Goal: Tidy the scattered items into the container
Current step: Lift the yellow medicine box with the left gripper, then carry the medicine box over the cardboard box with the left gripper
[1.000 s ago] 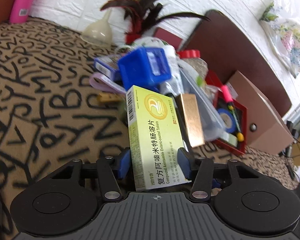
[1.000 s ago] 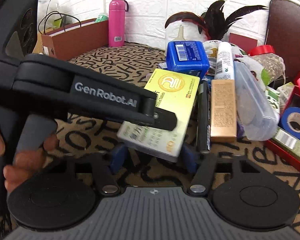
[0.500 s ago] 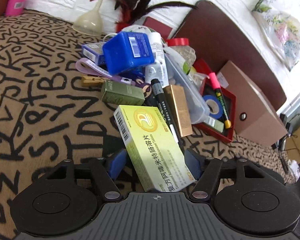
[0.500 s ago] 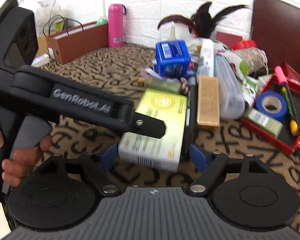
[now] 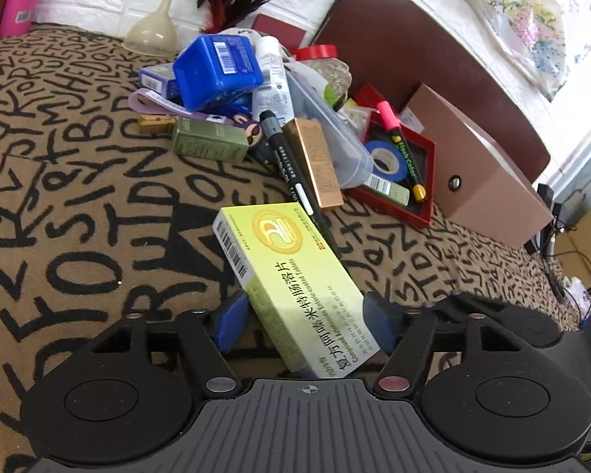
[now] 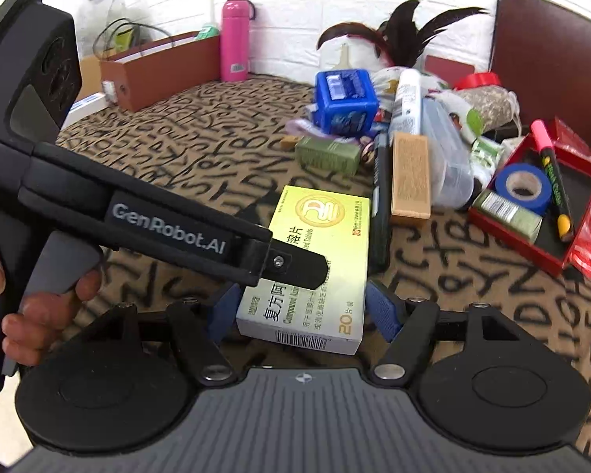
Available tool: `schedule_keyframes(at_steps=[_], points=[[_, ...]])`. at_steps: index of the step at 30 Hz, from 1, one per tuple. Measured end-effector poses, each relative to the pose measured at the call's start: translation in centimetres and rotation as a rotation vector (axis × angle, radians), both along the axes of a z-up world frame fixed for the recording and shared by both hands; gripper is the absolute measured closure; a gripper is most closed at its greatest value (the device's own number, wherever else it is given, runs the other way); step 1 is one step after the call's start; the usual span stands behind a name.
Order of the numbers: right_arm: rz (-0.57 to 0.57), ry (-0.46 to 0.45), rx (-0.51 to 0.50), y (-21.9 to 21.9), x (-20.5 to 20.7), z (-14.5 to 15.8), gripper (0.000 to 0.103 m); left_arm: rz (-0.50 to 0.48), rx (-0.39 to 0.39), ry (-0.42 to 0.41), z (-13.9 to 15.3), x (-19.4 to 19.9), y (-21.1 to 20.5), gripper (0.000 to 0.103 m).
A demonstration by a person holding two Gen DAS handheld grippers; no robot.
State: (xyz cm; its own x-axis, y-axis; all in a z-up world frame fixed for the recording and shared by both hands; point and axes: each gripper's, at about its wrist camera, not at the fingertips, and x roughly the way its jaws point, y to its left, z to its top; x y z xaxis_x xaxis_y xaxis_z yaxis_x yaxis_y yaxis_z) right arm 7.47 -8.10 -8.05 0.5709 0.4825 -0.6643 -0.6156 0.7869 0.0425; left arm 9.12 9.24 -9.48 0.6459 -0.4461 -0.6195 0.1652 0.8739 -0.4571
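Note:
A yellow-green medicine box lies flat on the letter-print cloth, near the front of a pile of items. My left gripper has the box's near end between its blue pads; its jaws are opening and the pads do not press. My right gripper straddles the same box from the other side, its jaws closing, with a thin gap at the right pad. The left gripper's finger crosses over the box. The red tray holds blue tape, a pink marker and a small green box.
The pile holds a blue plastic box, a black marker, a copper box, a green box and a clear case. A brown drawer box stands right of the tray. A hand grips the left gripper's handle.
Both grippers drew back from the pile with the medicine box. It went from tilted up in the left jaws to lying flat, and both pairs of jaws widened.

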Motion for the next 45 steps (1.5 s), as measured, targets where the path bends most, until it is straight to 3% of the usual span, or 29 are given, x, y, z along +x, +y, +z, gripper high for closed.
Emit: schedule_keyframes(at_steps=[5,8,12,18,26,35,41,45], points=[[-0.065,0.025,0.028,0.9,1.4,-0.6,0.024,0.006,0.005,0.003,0.0,0.8,-0.2,0.026],[-0.095,0.003,0.037,0.8,1.7,-1.1,0.031,0.014,0.048,0.003,0.1,0.5,-0.5,0.043],[-0.107,0.009,0.053,-0.4,0.7,-0.5,0.032,0.028,0.002,0.020,0.7,-0.5,-0.9,0.045],[-0.148,-0.084,0.067,-3.6,-1.5,2.0,0.032,-0.020,0.000,-0.077,4.1,-1.1,-4.8,0.046],[-0.294,-0.243,0.086,-11.2,-1.5,6.9,0.032,-0.173,0.002,-0.201,9.4,2.0,-13.6,0.045],[-0.463,-0.377,0.078,-20.8,1.7,10.5,0.032,-0.315,-0.014,-0.291,13.6,7.8,-24.7,0.045],[-0.546,-0.417,0.088,-27.7,5.7,11.7,0.032,-0.379,-0.064,-0.270,14.4,13.3,-31.0,0.045],[-0.583,-0.415,0.061,-30.9,8.7,11.4,0.032,-0.405,-0.055,-0.264,13.9,16.6,-34.9,0.043]])
